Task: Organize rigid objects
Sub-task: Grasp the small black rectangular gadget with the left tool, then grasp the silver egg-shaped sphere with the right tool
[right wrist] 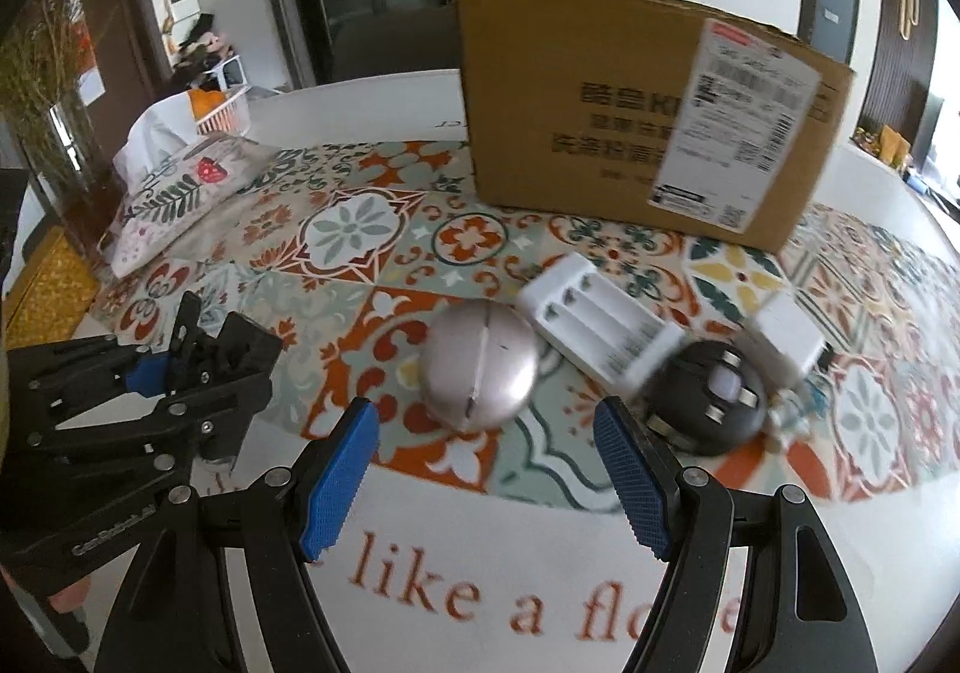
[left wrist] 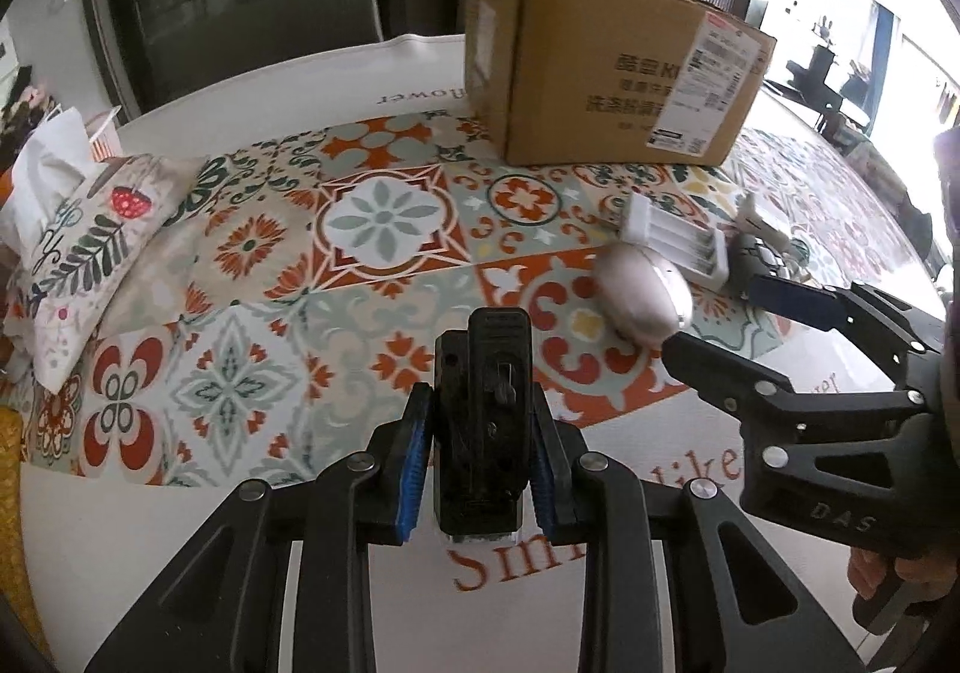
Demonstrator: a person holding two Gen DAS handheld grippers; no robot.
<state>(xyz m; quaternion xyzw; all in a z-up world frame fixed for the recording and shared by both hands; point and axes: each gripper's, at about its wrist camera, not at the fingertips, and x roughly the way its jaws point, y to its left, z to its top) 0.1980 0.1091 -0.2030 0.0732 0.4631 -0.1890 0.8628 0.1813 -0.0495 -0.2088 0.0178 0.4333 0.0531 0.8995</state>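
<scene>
My left gripper (left wrist: 480,469) is shut on a black clip-like device (left wrist: 483,421) and holds it just above the patterned tablecloth. It also shows in the right wrist view (right wrist: 198,355) at the left. My right gripper (right wrist: 486,469) is open and empty, just in front of a silver egg-shaped case (right wrist: 478,364). In the left wrist view the right gripper (left wrist: 726,319) is open beside the case (left wrist: 645,295). A white battery charger (right wrist: 600,322), a round black plug adapter (right wrist: 714,397) and a white adapter (right wrist: 786,340) lie behind the case.
A large cardboard box (right wrist: 636,114) stands at the back of the table (right wrist: 420,583). A patterned tissue pouch (right wrist: 180,193) lies at the left, with a vase of dried flowers (right wrist: 54,132) beyond it.
</scene>
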